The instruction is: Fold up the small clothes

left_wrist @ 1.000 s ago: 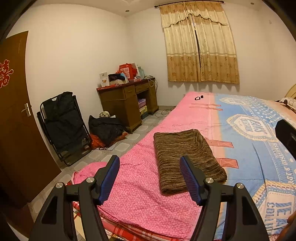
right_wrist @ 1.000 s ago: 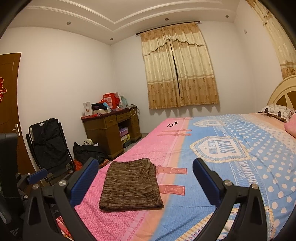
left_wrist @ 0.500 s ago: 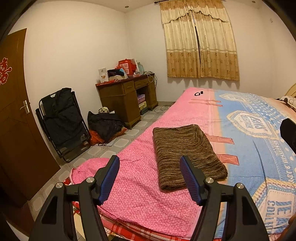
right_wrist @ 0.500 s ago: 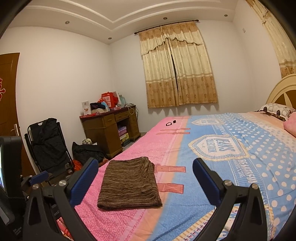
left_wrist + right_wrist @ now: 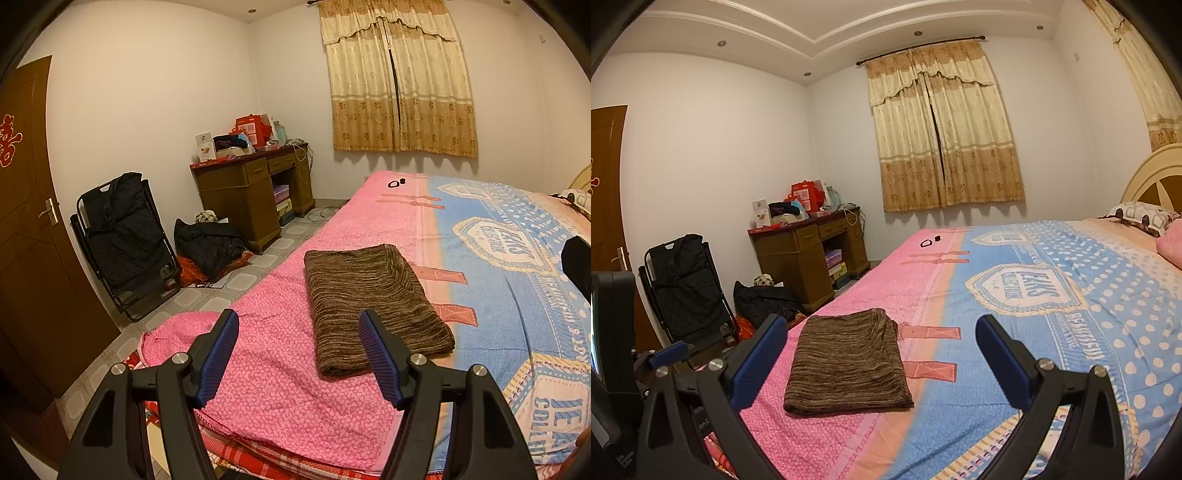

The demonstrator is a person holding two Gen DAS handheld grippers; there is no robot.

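A brown striped knit garment [image 5: 369, 295] lies folded into a flat rectangle on the pink part of the bed cover [image 5: 280, 373]. My left gripper [image 5: 299, 332] hovers above the bed's near edge, short of the garment, its blue-padded jaws apart with nothing between them. From the right wrist view the same folded garment [image 5: 846, 365] lies to the left of centre. My right gripper [image 5: 881, 338] stands wide open above the bed, holding nothing. The left gripper's body shows at that view's left edge.
The bed cover [image 5: 1052, 314] is pink on the left and blue with dots on the right. Two small dark items [image 5: 396, 182] lie at its far side. A wooden desk [image 5: 255, 199], a folding chair with dark clothes [image 5: 122, 240] and a door [image 5: 26, 221] stand left.
The left wrist view has shifted slightly, so the garment sits a little higher in it. The garment itself has not moved and both grippers stay open.
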